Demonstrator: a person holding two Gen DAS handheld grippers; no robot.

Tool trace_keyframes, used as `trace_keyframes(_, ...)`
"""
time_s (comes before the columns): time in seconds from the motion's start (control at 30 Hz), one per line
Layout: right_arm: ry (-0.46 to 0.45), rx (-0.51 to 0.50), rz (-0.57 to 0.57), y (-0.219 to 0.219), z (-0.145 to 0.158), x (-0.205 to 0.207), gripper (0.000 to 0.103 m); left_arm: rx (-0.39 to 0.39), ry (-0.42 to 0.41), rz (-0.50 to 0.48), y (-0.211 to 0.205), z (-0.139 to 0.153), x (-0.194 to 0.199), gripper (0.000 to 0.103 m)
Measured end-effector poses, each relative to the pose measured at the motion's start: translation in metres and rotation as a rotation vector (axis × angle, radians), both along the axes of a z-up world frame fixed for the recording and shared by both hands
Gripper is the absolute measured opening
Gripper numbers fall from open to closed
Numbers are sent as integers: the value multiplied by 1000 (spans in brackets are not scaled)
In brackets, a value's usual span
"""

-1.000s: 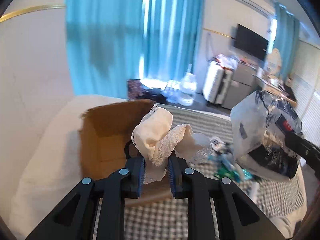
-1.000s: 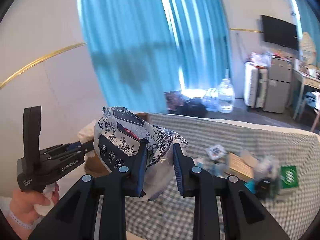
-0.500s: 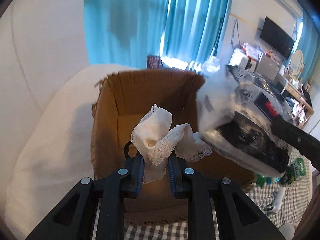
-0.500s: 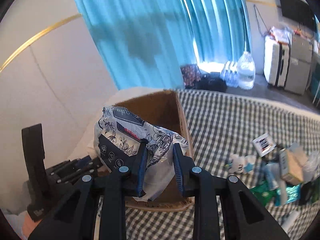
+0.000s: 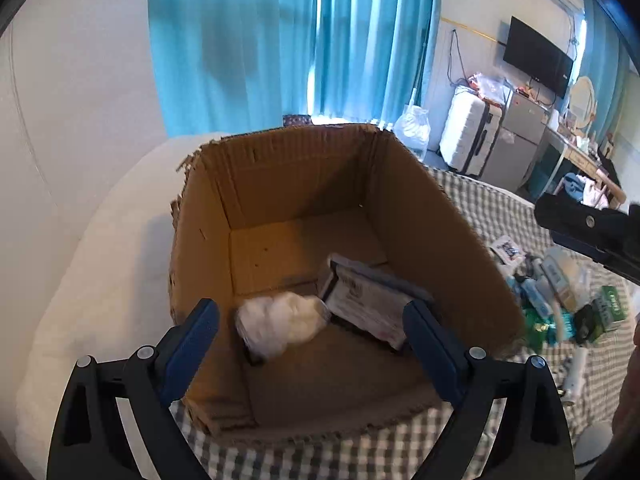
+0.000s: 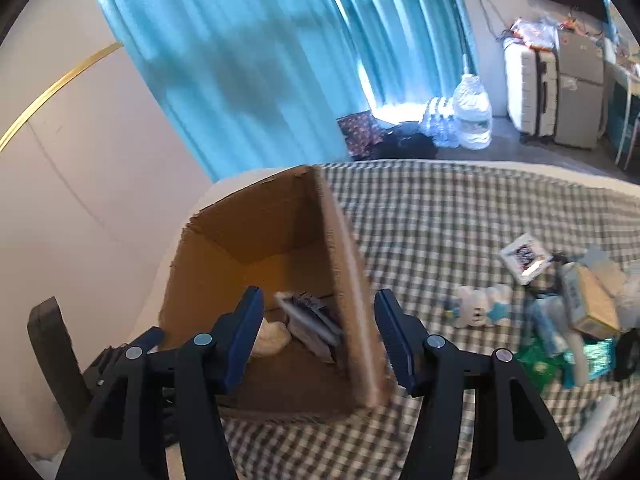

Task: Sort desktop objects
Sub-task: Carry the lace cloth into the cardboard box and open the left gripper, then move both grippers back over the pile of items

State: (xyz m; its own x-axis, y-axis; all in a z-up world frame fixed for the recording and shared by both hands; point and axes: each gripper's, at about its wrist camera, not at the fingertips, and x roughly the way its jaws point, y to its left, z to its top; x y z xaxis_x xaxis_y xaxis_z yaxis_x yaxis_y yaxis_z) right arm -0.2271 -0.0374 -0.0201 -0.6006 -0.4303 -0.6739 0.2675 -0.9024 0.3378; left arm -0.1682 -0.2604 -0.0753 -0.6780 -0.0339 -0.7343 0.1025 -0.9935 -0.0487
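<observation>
An open cardboard box (image 5: pixel 424 208) stands on the checked cloth; it also shows in the right wrist view (image 6: pixel 344 264). Inside lie a white lace cloth (image 5: pixel 280 322) and a patterned plastic packet (image 5: pixel 368 304); both show in the right wrist view, cloth (image 6: pixel 274 336), packet (image 6: pixel 310 324). My left gripper (image 5: pixel 310 336) is open and empty above the box's near side. My right gripper (image 6: pixel 320 332) is open and empty over the box's right wall; part of it shows in the left wrist view (image 5: pixel 592 228).
A heap of several small packets and bottles (image 6: pixel 560 312) lies on the checked cloth (image 6: pixel 440 216) right of the box. A white cushion (image 5: pixel 100 280) lies left of the box. Blue curtains, a water jug (image 6: pixel 472 116) and a suitcase stand behind.
Both grippers opened. The lace cloth dropped from the left one and the packet from the right one; both now lie in the box. The right gripper drew back to the right.
</observation>
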Motion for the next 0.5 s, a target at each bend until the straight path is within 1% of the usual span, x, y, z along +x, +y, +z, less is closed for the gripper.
trace_keyframes(0.1, 39, 51, -32, 18, 9, 17, 58, 19, -1, 0, 7, 11, 10, 97)
trace_keyframes(0.27, 86, 76, -100, 63, 32, 52, 59, 23, 34, 3, 32, 39, 27, 103)
trace_keyframes(0.37, 114, 95, -141, 93, 46, 70, 61, 52, 52, 1, 53, 53, 38, 103)
trace_keyframes(0.4, 125, 102, -160, 105, 52, 78, 64, 67, 59, -8, 61, 58, 42, 103)
trace_keyframes(0.43, 142, 105, -181, 121, 58, 89, 70, 79, 69, -20, 72, 64, 47, 103)
trace_keyframes(0.5, 171, 109, -210, 144, 68, 105, 76, 79, 82, -33, 91, 72, 53, 103)
